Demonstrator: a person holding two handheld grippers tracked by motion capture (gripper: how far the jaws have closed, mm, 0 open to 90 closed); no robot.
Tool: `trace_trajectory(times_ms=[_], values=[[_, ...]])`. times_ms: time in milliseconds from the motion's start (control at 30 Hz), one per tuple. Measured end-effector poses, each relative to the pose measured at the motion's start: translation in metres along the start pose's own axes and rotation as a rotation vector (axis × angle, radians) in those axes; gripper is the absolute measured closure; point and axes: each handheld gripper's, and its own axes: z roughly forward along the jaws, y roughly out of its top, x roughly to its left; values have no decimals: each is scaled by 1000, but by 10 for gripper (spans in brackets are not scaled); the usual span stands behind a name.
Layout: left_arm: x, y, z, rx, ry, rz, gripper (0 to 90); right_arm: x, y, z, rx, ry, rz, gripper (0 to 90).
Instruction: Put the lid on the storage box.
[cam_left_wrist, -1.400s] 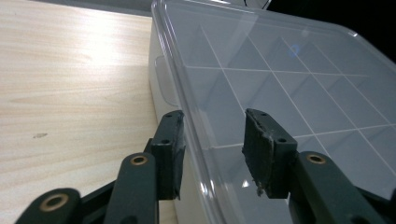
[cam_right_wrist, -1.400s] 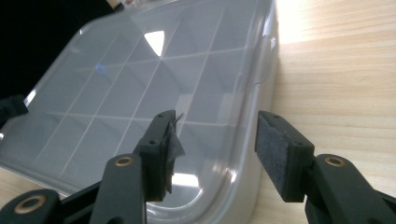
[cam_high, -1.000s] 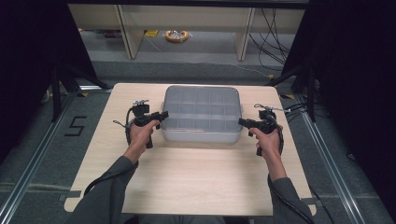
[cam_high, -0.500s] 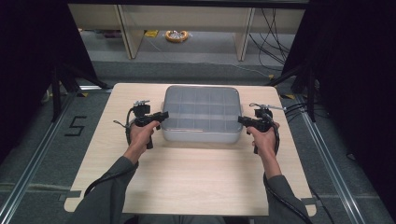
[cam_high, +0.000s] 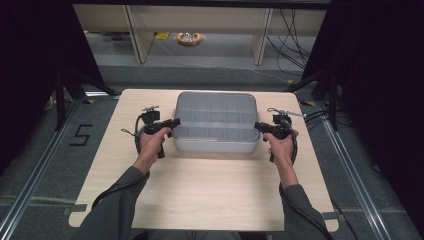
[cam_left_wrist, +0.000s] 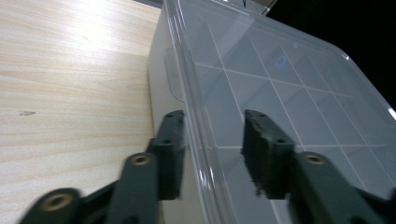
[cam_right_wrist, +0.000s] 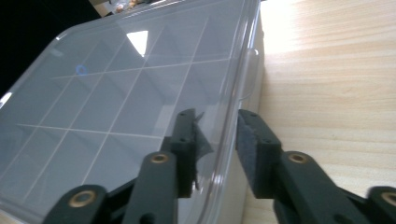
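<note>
A clear plastic box (cam_high: 215, 120) with a closed lid and several inner compartments sits at the middle of the wooden table (cam_high: 210, 185). My left gripper (cam_high: 175, 121) is at the box's left side. In the left gripper view it stands open (cam_left_wrist: 212, 135), its jaws straddling the lid's rim (cam_left_wrist: 196, 121), one outside and one over the lid. My right gripper (cam_high: 256, 125) is at the box's right side. It is also open (cam_right_wrist: 215, 130), with the lid's rim (cam_right_wrist: 233, 93) running between its jaws. A small blue ring (cam_right_wrist: 81, 70) lies inside the box.
Bare table top stretches in front of the box and beside each hand. Past the far edge are shelf legs, a yellow coil (cam_high: 189, 38) on the floor and cables (cam_high: 295, 35) at the right. A floor mark "5" (cam_high: 80, 134) lies left of the table.
My right gripper has moved slightly left, closer onto the box's right edge. The left gripper and the box have stayed in place.
</note>
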Motion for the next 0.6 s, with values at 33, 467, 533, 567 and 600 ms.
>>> trace_trajectory(times_ms=[33, 467, 533, 567, 600], values=[[0, 2, -4, -20, 14, 26, 501, 1, 0, -1, -5, -19, -6, 585], [7, -3, -41, 21, -84, 22, 500, 6, 2, -26, -29, 23, -60, 498], [6, -6, -46, 27, -95, 36, 496, 7, 0, -29, -30, 32, -73, 473], [5, -9, -50, 31, -101, 49, 493, 12, -1, -32, -9, 34, -34, 459], [5, -11, -53, 28, -105, 50, 492, 9, -2, -34, -23, 30, -81, 444]])
